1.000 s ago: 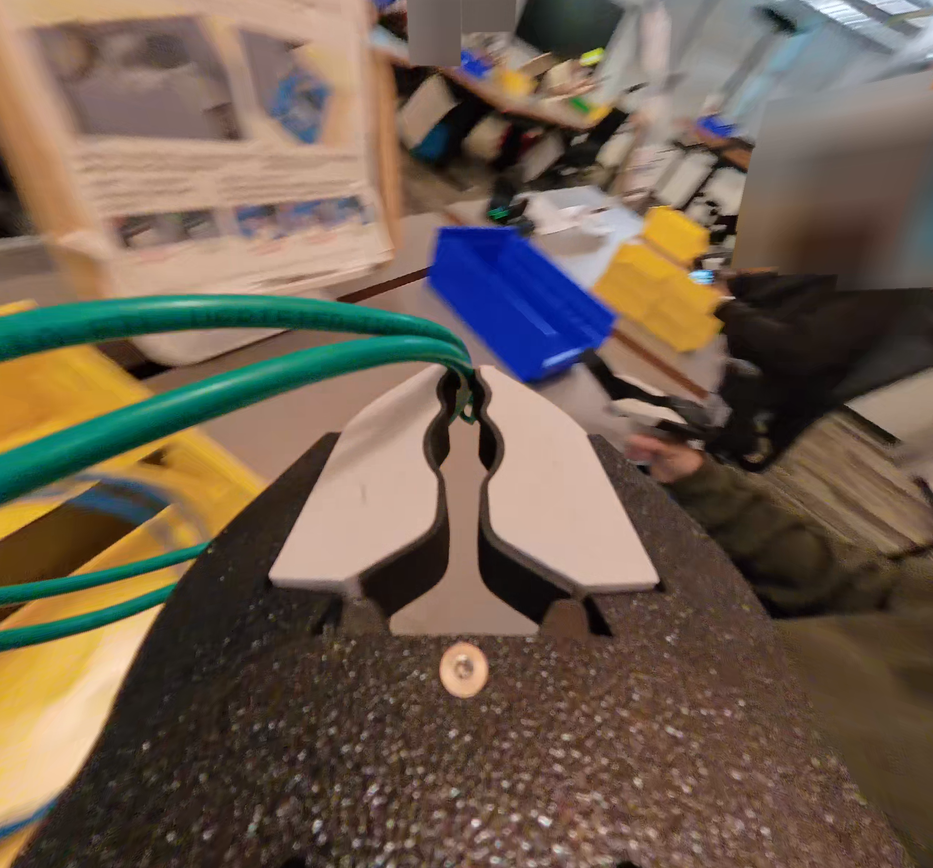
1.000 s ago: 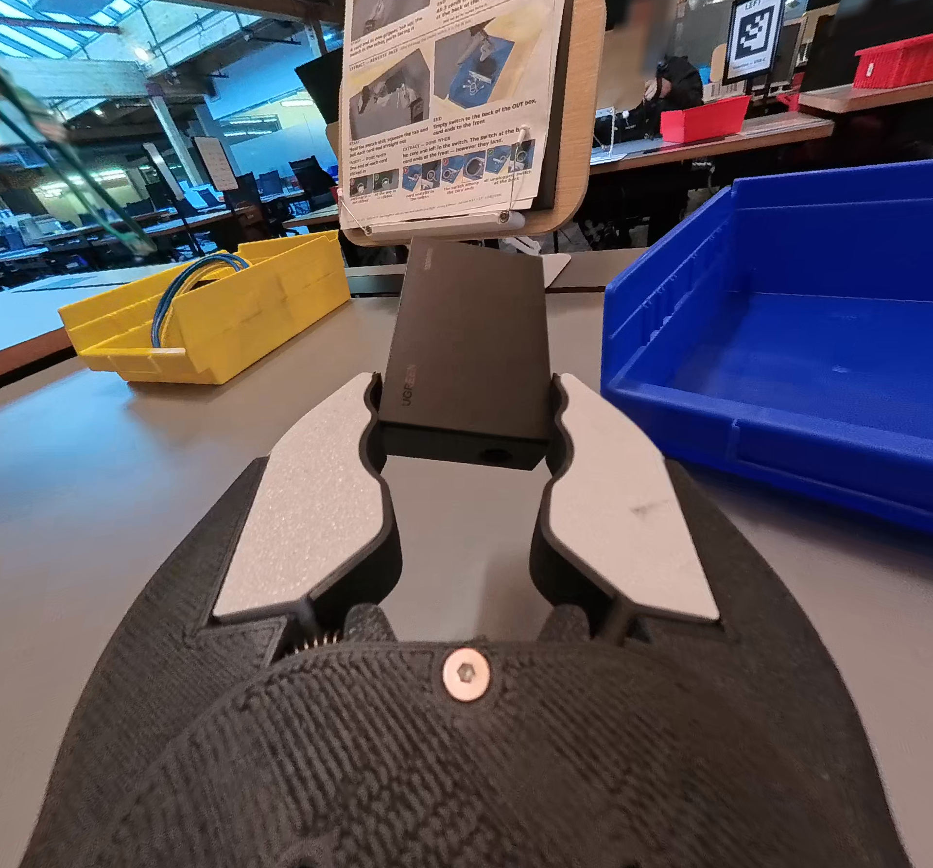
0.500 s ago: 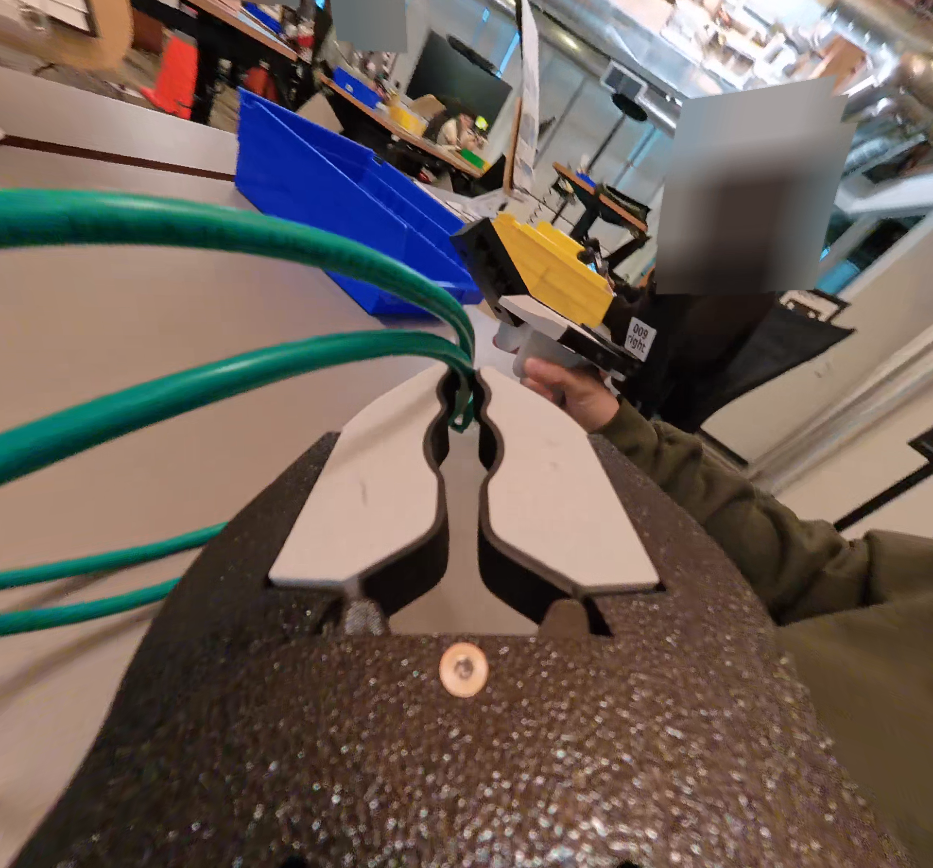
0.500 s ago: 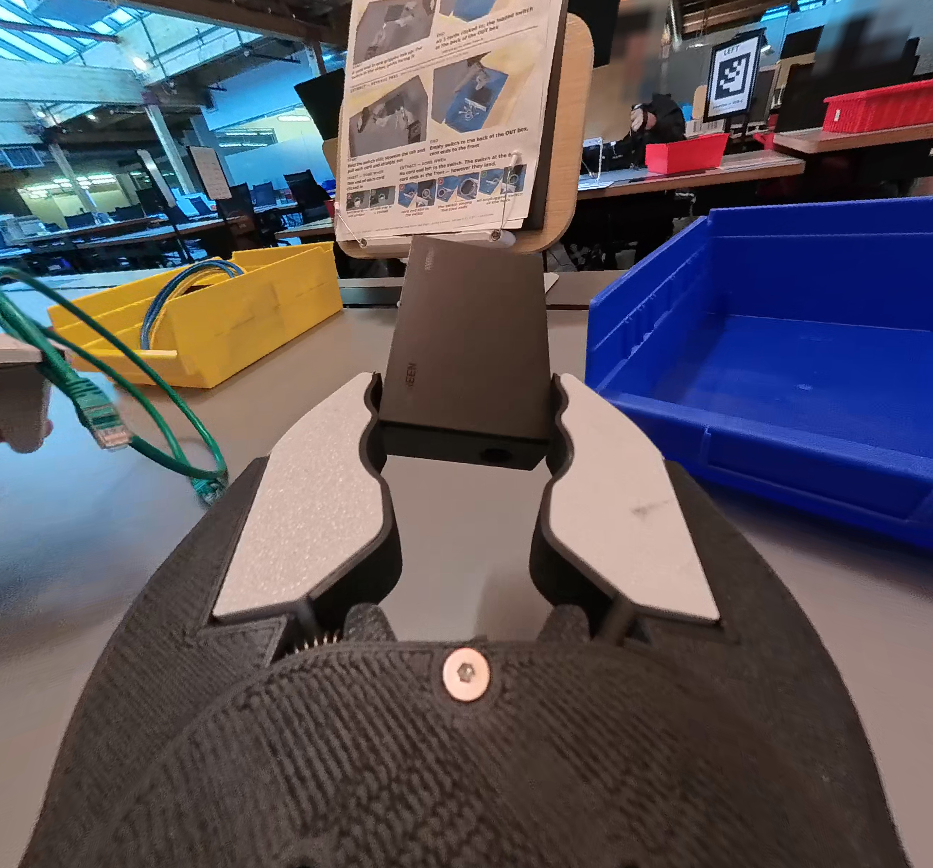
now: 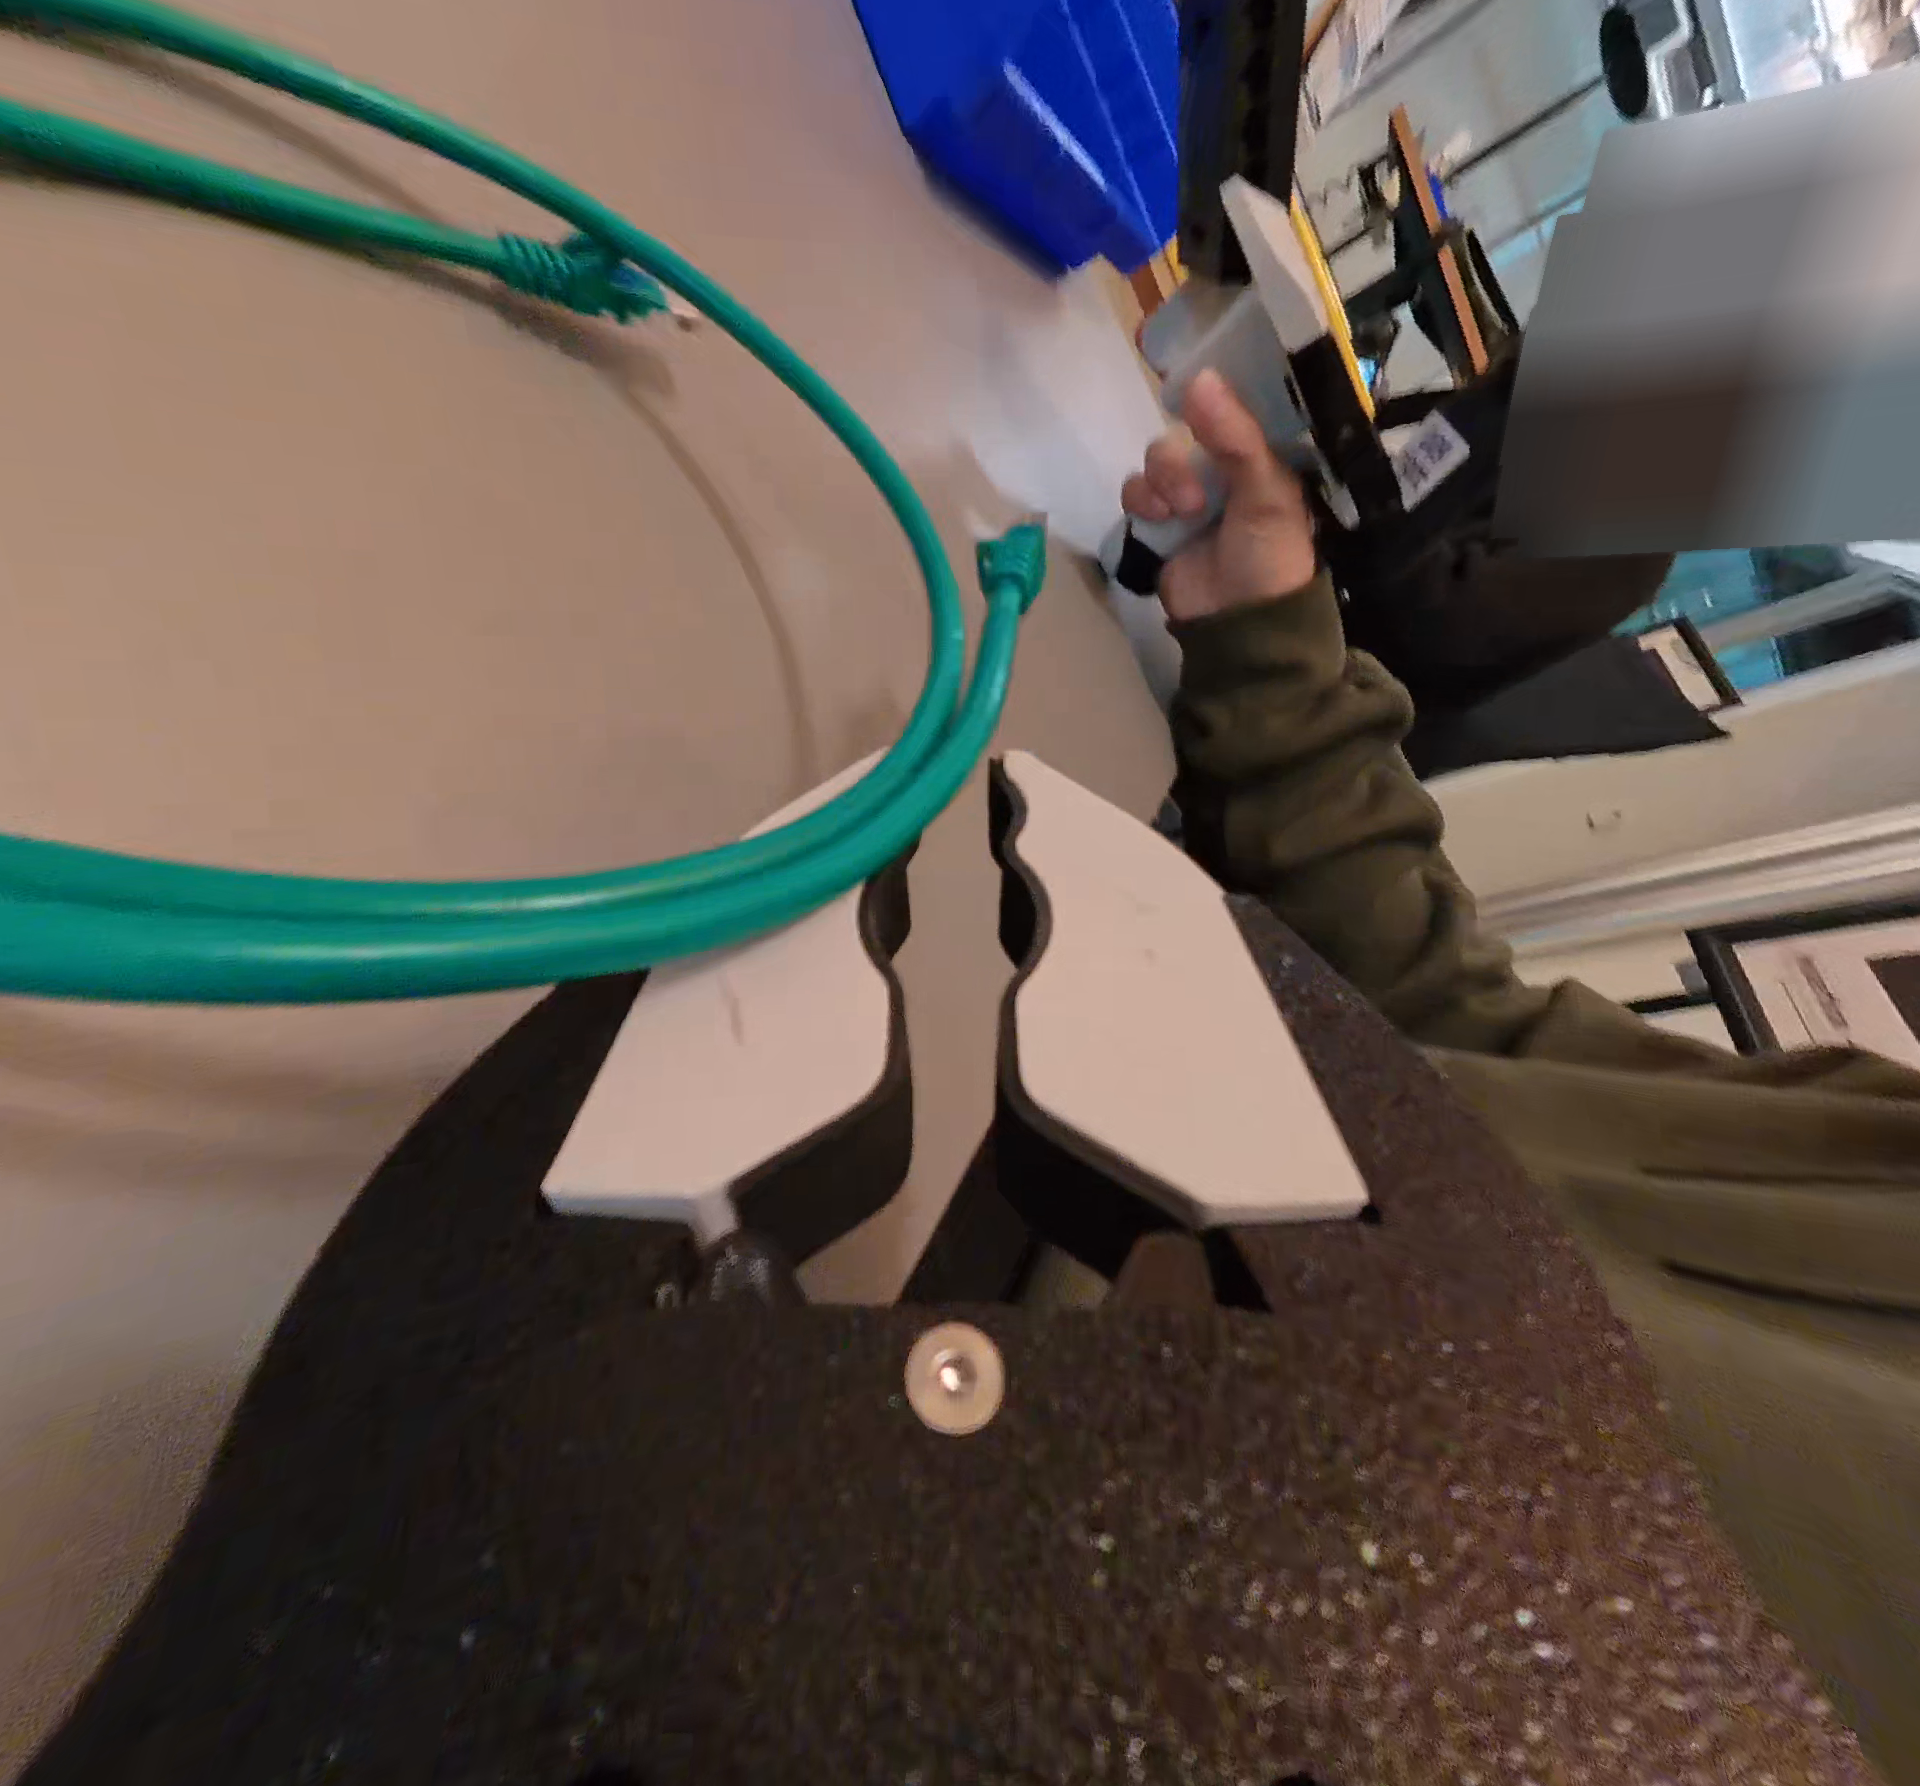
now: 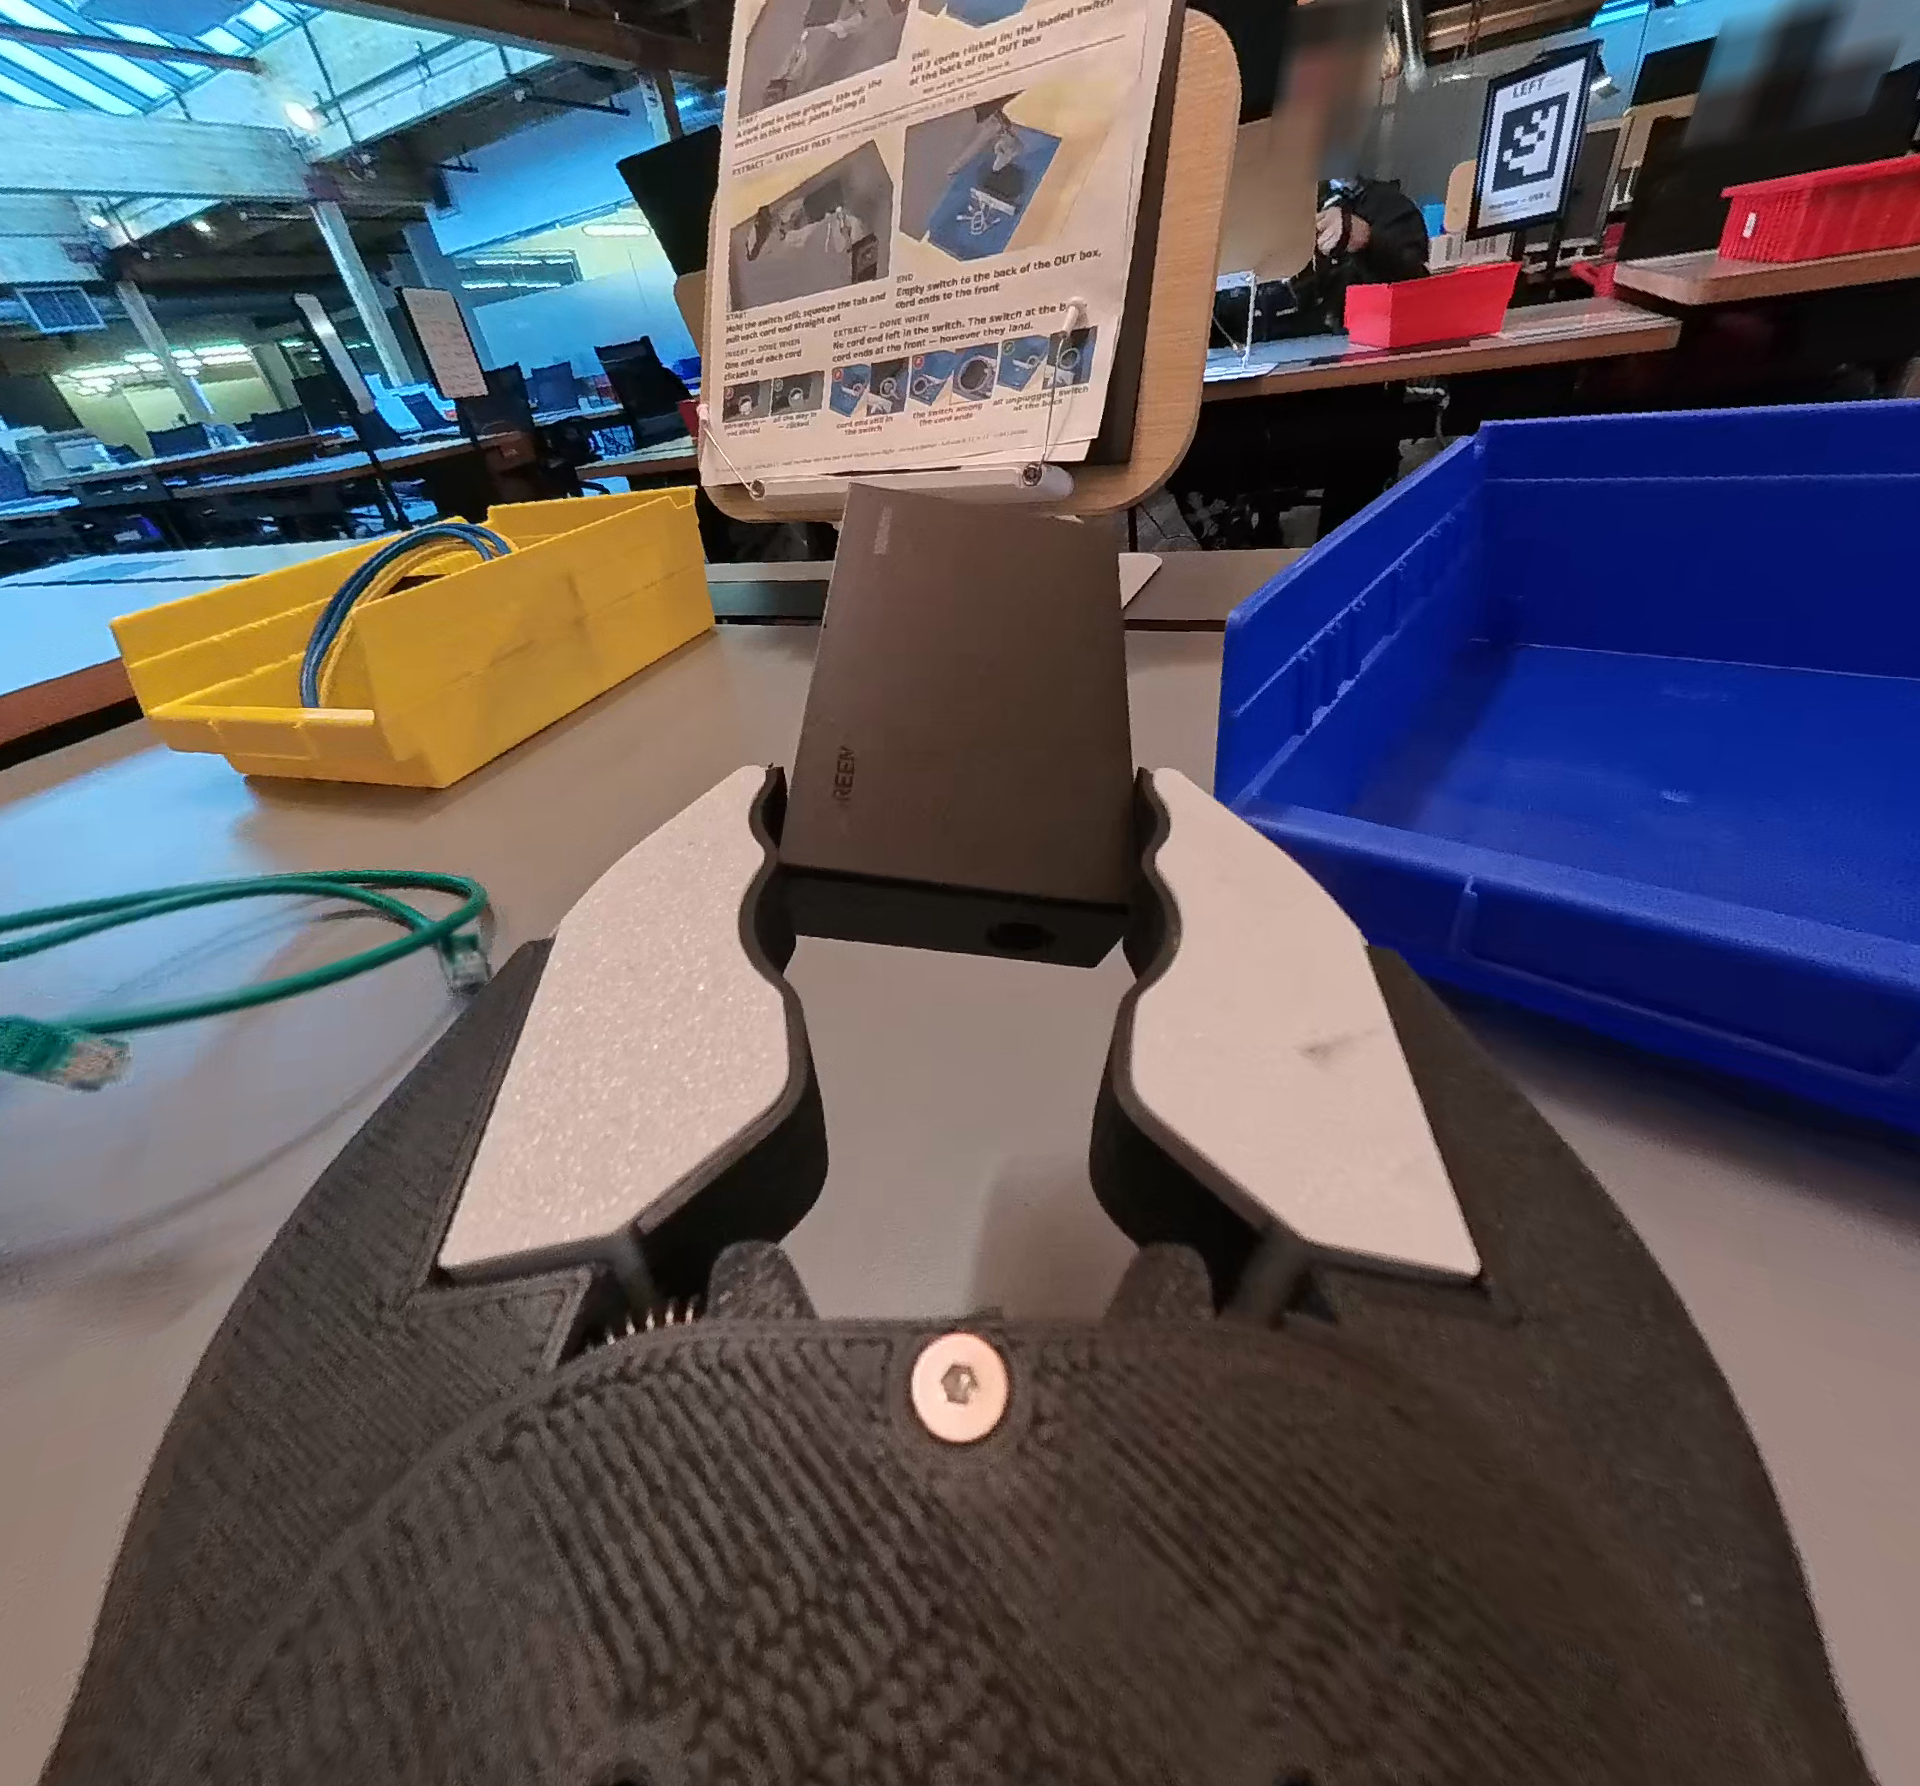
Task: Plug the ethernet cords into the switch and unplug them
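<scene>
My left gripper (image 5: pixel 951 791) is slightly open over the table. The green ethernet cord (image 5: pixel 831 448) is draped across its left finger (image 5: pixel 748 988), not between the jaws. One green plug (image 5: pixel 1013 562) lies just beyond the fingertips, the other plug (image 5: pixel 613 287) farther off. My right gripper (image 6: pixel 956 801) is shut on the black switch (image 6: pixel 966 697), holding its near end, with the switch tilted up and away. The cord (image 6: pixel 312 889) and its plugs (image 6: pixel 462 957) lie on the table to the left. The right gripper (image 5: pixel 1278 282) also shows in the left wrist view, held by a hand.
A blue bin (image 6: pixel 1558 801) stands right of the switch and shows in the left wrist view (image 5: pixel 1018 43). A yellow bin (image 6: pixel 520 656) with a blue cable (image 6: pixel 353 604) stands at the back left. An instruction sheet on a stand (image 6: pixel 935 178) stands behind the switch. The table (image 6: pixel 208 1165) is grey.
My left gripper has opened and let go of the green cord, which now lies on the table with both plugs down. The left view has tilted down. The right gripper still holds the switch.
</scene>
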Motion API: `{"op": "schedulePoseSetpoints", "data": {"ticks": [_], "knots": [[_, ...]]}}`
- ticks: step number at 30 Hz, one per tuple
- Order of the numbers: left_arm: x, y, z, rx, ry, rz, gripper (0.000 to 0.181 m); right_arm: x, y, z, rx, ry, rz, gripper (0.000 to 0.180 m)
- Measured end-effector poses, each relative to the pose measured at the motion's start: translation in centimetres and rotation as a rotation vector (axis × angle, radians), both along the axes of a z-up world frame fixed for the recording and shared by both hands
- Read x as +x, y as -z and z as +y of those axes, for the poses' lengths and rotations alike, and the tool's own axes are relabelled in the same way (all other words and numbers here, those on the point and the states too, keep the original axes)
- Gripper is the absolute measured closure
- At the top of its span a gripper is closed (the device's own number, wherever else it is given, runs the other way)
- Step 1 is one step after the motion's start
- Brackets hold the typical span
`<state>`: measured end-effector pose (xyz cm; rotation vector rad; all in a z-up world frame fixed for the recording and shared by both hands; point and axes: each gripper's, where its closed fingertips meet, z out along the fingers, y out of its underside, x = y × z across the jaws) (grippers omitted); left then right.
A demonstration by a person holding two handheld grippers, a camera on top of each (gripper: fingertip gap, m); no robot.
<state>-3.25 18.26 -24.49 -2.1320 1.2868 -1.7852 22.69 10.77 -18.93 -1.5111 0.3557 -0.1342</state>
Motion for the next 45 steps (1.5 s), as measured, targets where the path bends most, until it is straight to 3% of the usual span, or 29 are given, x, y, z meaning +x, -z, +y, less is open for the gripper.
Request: {"op": "schedulePoseSetpoints", "data": {"ticks": [2,4,9,16,25,29,41,45], "knots": [[-0.6,0.5,-1.0,0.025,0.086,0.050,0.168,0.0,0.0,0.0,-0.001,0.001,-0.001,0.116],[-1.2,1.2,-2.2,0.026,0.189,0.122,0.156,0.0,0.0,0.0,-0.002,0.000,-0.002,0.116],[-2.7,1.1,-4.8,0.154,0.431,0.157,0.155,-0.2,0.0,0.1,-0.005,-0.001,-0.013,0.116],[0.2,1.6,-0.2,0.889,0.398,0.053,0.156,-0.2,0.0,0.1,-0.003,-0.003,-0.014,0.116],[1.9,4.4,0.2,1.356,0.664,0.027,0.159,-0.2,-0.1,0.0,0.003,-0.009,-0.008,0.116],[2.3,4.9,0.1,1.501,0.675,0.022,0.160,-0.2,0.0,0.1,0.000,-0.012,-0.006,0.116],[2.9,4.6,1.0,1.948,0.503,0.035,0.166,-0.2,0.0,0.1,-0.001,-0.011,-0.008,0.116],[3.2,4.7,1.2,1.947,0.472,0.076,0.170,-0.2,-0.1,0.1,0.001,-0.011,-0.011,0.116]]}}
